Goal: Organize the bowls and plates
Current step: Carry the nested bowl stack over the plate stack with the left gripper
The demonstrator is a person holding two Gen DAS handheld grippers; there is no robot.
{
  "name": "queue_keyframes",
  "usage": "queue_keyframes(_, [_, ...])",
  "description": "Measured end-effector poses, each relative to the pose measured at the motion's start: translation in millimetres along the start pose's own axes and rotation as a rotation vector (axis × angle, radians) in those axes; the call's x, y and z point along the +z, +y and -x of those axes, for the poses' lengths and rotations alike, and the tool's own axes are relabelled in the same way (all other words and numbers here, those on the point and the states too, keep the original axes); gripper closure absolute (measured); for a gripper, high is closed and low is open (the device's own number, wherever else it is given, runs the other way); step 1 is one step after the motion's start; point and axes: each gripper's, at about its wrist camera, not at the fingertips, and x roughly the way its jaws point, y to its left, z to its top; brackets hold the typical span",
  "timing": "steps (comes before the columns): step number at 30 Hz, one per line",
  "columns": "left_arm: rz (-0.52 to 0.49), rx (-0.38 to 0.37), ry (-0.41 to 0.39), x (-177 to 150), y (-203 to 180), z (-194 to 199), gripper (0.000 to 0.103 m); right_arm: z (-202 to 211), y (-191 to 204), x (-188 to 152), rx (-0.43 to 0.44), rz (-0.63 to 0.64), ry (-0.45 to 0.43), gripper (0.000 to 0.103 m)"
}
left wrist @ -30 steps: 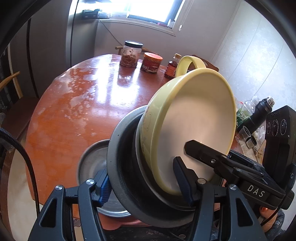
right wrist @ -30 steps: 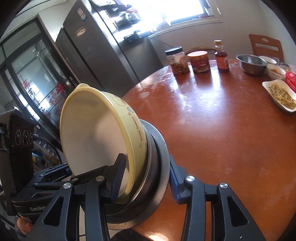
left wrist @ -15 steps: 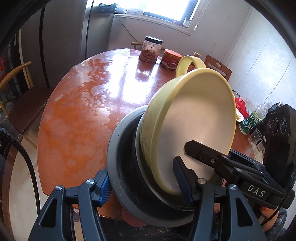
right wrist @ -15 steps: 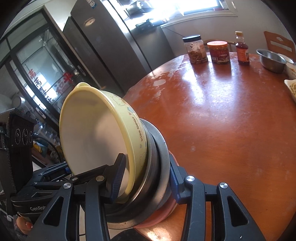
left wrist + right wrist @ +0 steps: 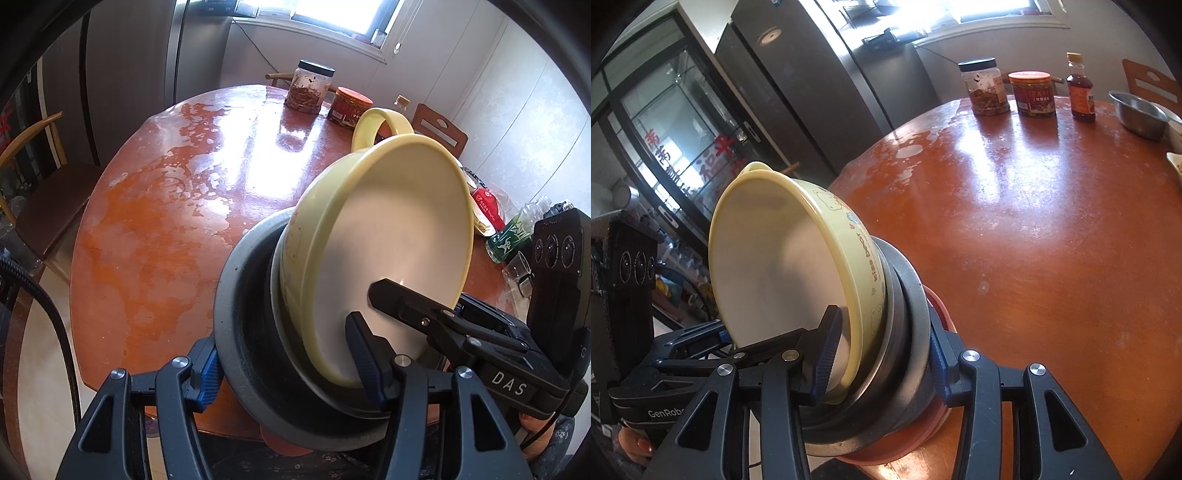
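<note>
Both tongs [image 5: 291, 365] [image 5: 882, 365] around tilted bowl stack [image 5: 369, 258]

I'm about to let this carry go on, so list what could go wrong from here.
1. The stack is held tilted on edge: the yellow bowl sits loosely nested in the grey plate, so it may slide out.
2. Left gripper and right gripper both clamp the same stack; uneven motion could twist it loose.
3. A pink dish at the back shows only as a rim; I cannot tell whether it is gripped, so it might drop onto the table.
</note>
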Motion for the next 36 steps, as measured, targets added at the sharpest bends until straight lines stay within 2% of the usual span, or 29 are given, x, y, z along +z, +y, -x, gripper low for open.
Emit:
queue_keyframes(18, [-0.032,0.041,0.031,-3,-2,-15,0.043,-9,-4,-8,-0.051,0.036,0.039,0.056])
queue_keyframes(23, [-0.046,0.060,0.023,-3,-4,-15,0.043,-3,-4,-8,-0.074,0.049,0.014,0.056])
queue_keyframes(36, [-0.044,0.066,0.013,-5,-5,-12,0.043,1,-8,-6,-0.069,0.050,0.001,0.055])
